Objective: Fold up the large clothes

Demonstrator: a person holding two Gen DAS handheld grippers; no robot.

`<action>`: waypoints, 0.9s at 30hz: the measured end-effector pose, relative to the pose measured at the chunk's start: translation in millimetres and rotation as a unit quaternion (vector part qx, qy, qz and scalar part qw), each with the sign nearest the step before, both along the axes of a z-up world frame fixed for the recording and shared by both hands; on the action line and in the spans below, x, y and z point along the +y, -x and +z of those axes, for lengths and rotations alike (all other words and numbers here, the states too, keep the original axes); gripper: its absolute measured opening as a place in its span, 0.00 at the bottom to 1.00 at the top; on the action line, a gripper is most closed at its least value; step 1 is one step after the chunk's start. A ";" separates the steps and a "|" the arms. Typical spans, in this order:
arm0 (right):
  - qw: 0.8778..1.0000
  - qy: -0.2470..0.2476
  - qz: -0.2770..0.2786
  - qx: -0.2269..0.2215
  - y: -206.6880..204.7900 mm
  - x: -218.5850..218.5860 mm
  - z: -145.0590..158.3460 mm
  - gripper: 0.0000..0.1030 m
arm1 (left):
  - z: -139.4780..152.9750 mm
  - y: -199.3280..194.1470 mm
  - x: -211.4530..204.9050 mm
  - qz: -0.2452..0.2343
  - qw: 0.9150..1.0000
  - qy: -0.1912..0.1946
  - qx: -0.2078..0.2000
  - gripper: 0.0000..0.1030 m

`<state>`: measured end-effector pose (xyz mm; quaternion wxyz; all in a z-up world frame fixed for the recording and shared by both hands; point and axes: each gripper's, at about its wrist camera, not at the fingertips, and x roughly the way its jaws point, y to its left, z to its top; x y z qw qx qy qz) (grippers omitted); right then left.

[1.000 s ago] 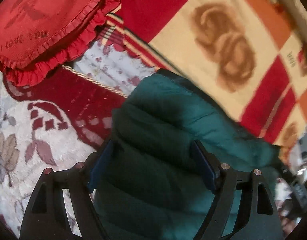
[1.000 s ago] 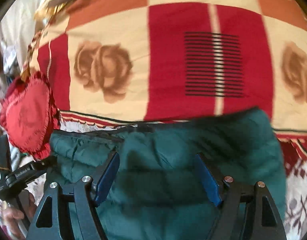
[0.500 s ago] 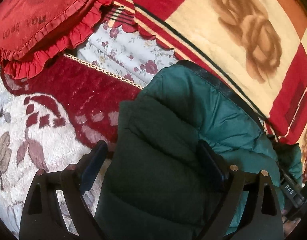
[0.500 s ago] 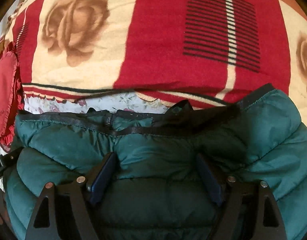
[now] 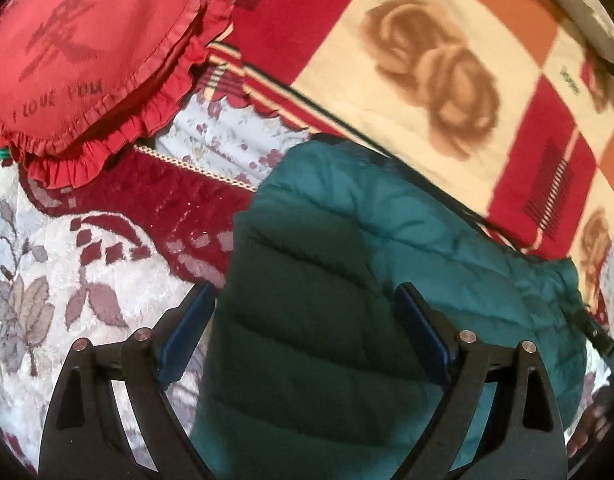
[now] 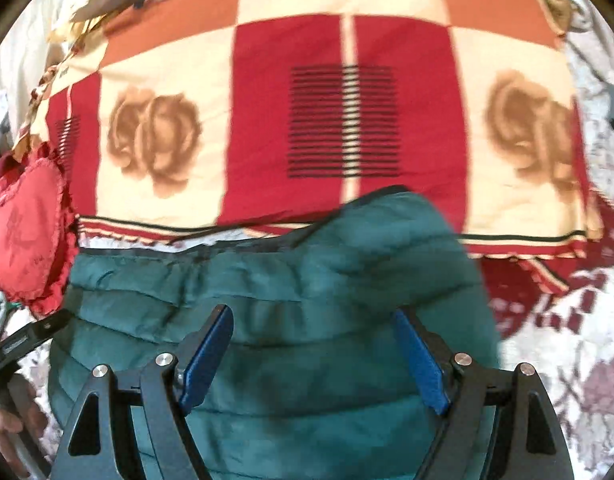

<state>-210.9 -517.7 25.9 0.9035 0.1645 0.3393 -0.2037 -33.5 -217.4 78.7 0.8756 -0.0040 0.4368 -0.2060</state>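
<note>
A dark green quilted puffer jacket (image 5: 347, 280) lies folded on a floral bed cover, its far edge near a checked blanket. It also fills the lower middle of the right wrist view (image 6: 291, 320). My left gripper (image 5: 303, 328) is open just over the jacket's left edge, blue pads wide apart and holding nothing. My right gripper (image 6: 313, 348) is open over the jacket's middle, pads wide apart, not clamping the fabric. The left gripper's body shows at the left edge of the right wrist view (image 6: 19, 344).
A red heart-shaped frilled cushion (image 5: 87, 56) lies at the far left, also in the right wrist view (image 6: 23, 236). A red, cream and orange rose-print blanket (image 6: 347, 120) lies behind the jacket. The red and white floral bed cover (image 5: 67, 280) surrounds it.
Both grippers have drawn back and up from the jacket, so more blanket shows again. The jaws stay open. The jacket lies much as before.
</note>
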 end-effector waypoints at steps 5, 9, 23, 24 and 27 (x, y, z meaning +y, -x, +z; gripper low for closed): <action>0.999 0.005 -0.025 0.022 12.1 -19.6 -17.0 0.78 | -9.0 13.5 -15.5 -0.015 1.000 -0.026 -0.008 0.89; 0.998 0.028 -0.028 0.042 5.5 -21.4 -36.6 0.82 | -23.0 10.6 -20.2 -0.022 0.999 -0.042 -0.007 0.90; 0.998 0.014 -0.050 0.041 3.1 -35.1 -54.3 0.90 | -39.0 9.0 -24.3 -0.033 0.998 -0.053 -0.026 0.90; 0.998 0.013 -0.050 0.039 5.2 -34.1 -50.4 0.90 | -39.2 8.7 -23.8 -0.034 0.998 -0.052 -0.025 0.90; 0.999 0.000 -0.048 0.015 20.5 -31.3 -34.6 0.90 | -39.4 7.5 -22.3 -0.035 0.998 -0.049 -0.022 0.90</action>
